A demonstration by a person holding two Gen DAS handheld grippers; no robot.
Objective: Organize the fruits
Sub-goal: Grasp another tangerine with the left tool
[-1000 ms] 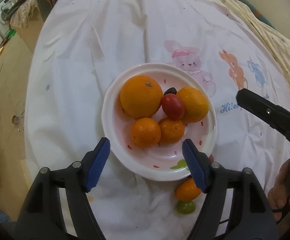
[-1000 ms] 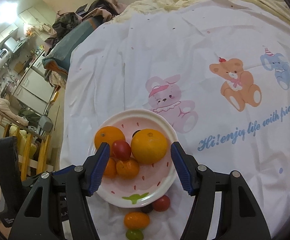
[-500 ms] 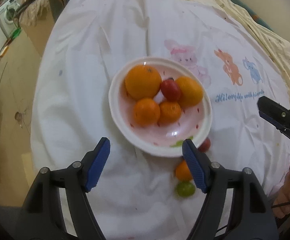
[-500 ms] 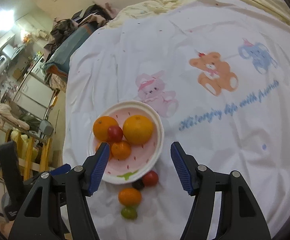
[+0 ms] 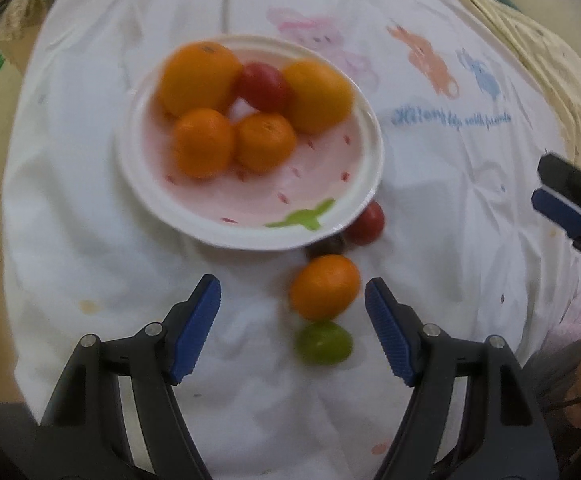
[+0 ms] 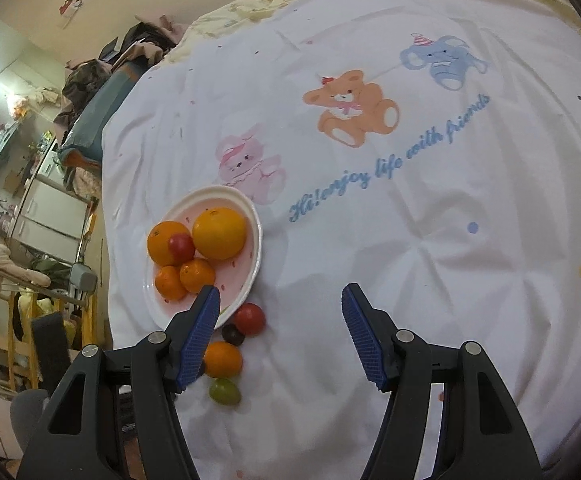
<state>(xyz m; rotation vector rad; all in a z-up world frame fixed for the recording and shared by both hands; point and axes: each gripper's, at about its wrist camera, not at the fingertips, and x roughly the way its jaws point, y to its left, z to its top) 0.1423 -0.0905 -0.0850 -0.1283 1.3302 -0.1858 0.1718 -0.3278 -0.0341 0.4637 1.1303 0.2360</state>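
Fruits are split between a plate (image 5: 364,184) and the white cloth (image 5: 70,208) of the surface. On the plate five are piled toward its far side: two oranges (image 5: 198,76), two mandarins (image 5: 204,148) and a red tomato (image 5: 264,86) wedged between the oranges. Off the plate, by its near rim, a second tomato (image 5: 366,222) and a dark fruit (image 5: 326,246) are seen, then a loose mandarin (image 5: 324,286) and a green fruit (image 5: 322,342) in a row.

Left tongs (image 5: 292,320) are held released above the cloth, with the loose mandarin and green fruit seen between the fingers, untouched. Right tongs (image 6: 280,334) are released too, over bare cloth beside the plate, nothing gripped.
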